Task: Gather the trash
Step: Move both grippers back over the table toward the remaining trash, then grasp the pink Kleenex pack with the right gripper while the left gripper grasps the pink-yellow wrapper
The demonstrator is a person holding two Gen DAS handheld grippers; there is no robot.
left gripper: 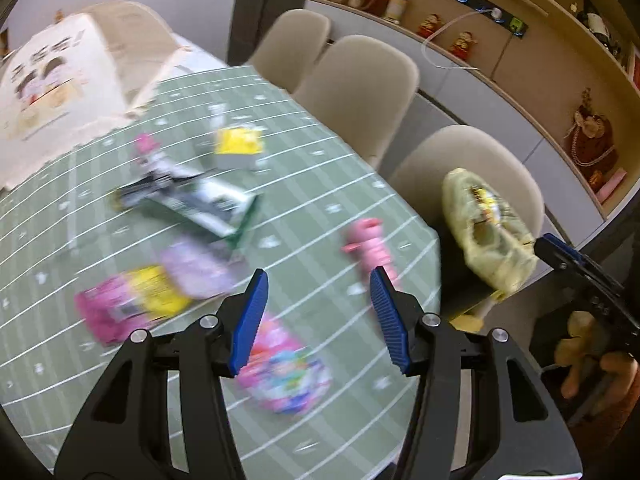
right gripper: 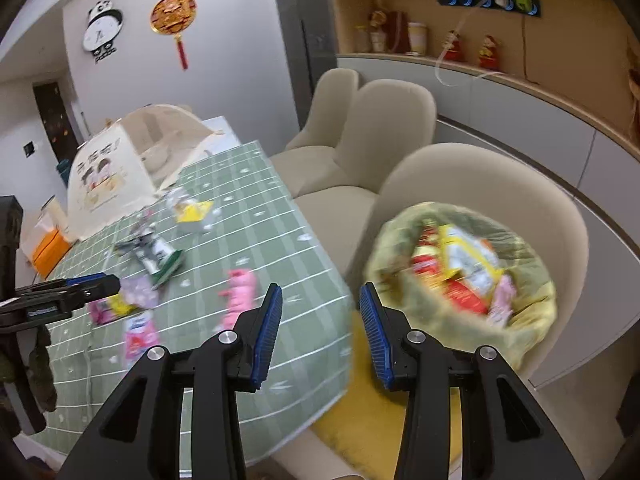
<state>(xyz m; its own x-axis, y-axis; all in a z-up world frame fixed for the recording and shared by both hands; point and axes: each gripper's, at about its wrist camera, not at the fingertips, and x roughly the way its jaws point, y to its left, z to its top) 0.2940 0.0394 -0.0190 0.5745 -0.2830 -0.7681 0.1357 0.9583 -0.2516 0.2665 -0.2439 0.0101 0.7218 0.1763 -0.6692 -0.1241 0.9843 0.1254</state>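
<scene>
Trash lies on the green checked tablecloth: a pink wrapper, a colourful pink packet, a pink and yellow packet, a pale purple packet, a green and white carton and a yellow and white box. My left gripper is open and empty above the table, near the pink wrapper. My right gripper is open and empty over the table's right edge. A yellow-green trash bag, open with wrappers inside, sits on a beige chair; it also shows in the left wrist view.
A cream food cover stands at the table's far end. Three beige chairs line the right side. Shelves with figurines run along the wall. A yellow cushion lies on the near chair.
</scene>
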